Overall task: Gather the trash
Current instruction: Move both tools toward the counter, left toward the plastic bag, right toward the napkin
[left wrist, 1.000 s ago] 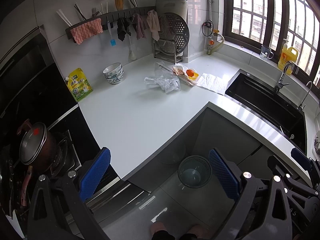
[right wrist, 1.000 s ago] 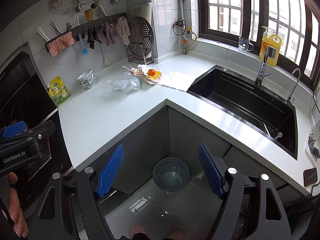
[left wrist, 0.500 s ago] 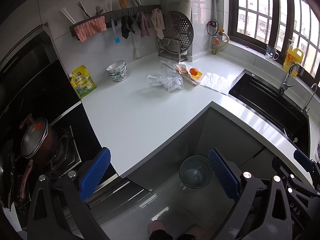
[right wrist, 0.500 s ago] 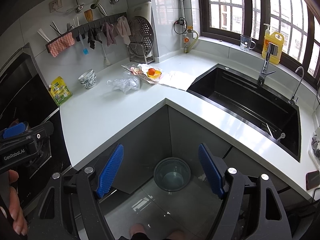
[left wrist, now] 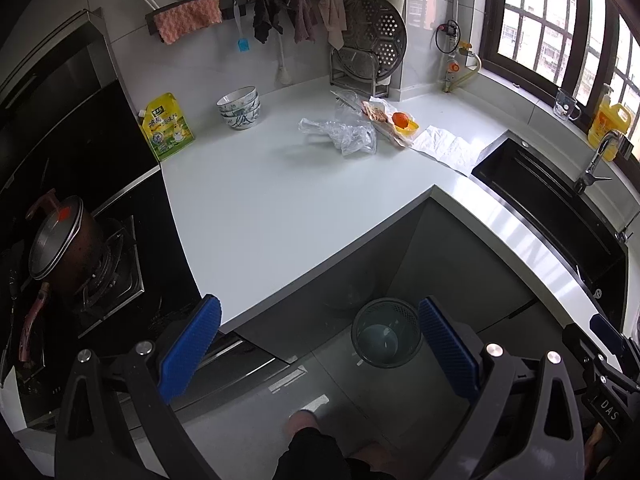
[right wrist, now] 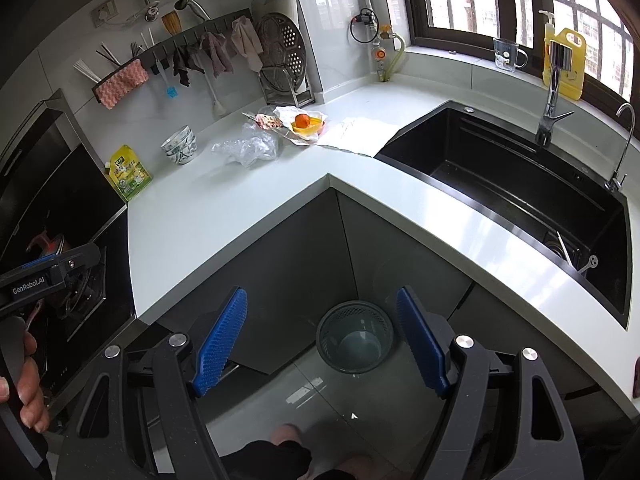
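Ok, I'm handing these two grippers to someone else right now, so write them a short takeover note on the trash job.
Left gripper: open, empty, held over the floor in front of the counter corner.
Right gripper: open, empty, alongside it.
Trash on the counter, all near the back corner: crumpled clear plastic bag, snack wrapper, yellow tray holding something orange, white paper sheet beside the sink.
Bin: on the floor under the counter corner; looks empty.
Done: nothing collected yet.
Left: pick up each piece and drop it in the bin.
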Tool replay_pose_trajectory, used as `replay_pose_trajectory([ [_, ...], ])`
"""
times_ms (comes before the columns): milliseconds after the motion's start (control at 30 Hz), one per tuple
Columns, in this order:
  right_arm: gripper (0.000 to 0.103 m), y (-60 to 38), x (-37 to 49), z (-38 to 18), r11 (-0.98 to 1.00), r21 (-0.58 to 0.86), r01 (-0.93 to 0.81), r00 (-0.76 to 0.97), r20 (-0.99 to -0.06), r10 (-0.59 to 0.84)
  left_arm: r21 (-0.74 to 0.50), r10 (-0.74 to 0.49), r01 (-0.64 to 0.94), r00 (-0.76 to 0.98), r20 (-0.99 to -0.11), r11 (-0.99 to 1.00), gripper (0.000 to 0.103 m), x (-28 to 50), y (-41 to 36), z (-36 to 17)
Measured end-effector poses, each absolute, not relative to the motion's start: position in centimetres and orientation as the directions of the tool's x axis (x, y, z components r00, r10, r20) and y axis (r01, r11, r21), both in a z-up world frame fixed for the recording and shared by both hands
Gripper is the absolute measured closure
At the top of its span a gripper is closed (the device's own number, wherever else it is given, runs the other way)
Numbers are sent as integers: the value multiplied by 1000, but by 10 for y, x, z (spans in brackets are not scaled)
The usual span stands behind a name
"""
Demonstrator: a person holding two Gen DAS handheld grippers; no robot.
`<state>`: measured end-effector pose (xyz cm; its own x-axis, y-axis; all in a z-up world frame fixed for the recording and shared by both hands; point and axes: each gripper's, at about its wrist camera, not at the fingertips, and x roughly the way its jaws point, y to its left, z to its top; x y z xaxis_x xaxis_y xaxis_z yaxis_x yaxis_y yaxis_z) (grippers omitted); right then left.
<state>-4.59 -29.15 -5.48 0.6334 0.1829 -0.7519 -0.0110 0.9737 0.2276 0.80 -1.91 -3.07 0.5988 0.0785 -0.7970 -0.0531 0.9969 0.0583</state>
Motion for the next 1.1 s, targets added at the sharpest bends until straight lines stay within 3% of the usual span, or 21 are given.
replay_pose_trajectory([
  [200, 29, -290, -2, -64, 976, 217, -26, 632, -753, 184, 35, 68, -66, 611, -789, 997, 6, 52, -17, -37],
  [433, 29, -287, 93, -71, 986, 166, 22, 628, -770, 115, 19, 47, -50, 646, -762, 999, 6, 156, -12, -53],
  [767, 29, -285, 228, -84, 985, 128, 114, 569, -821, 40, 6, -1, 9, 589, -808, 1000, 6, 311, -1, -84],
  [1100, 29, -308, 302, -125, 989, 116, 91, 512, -857, 53, -52, 3, -93, 509, -861, 994, 6, 368, 16, -131],
])
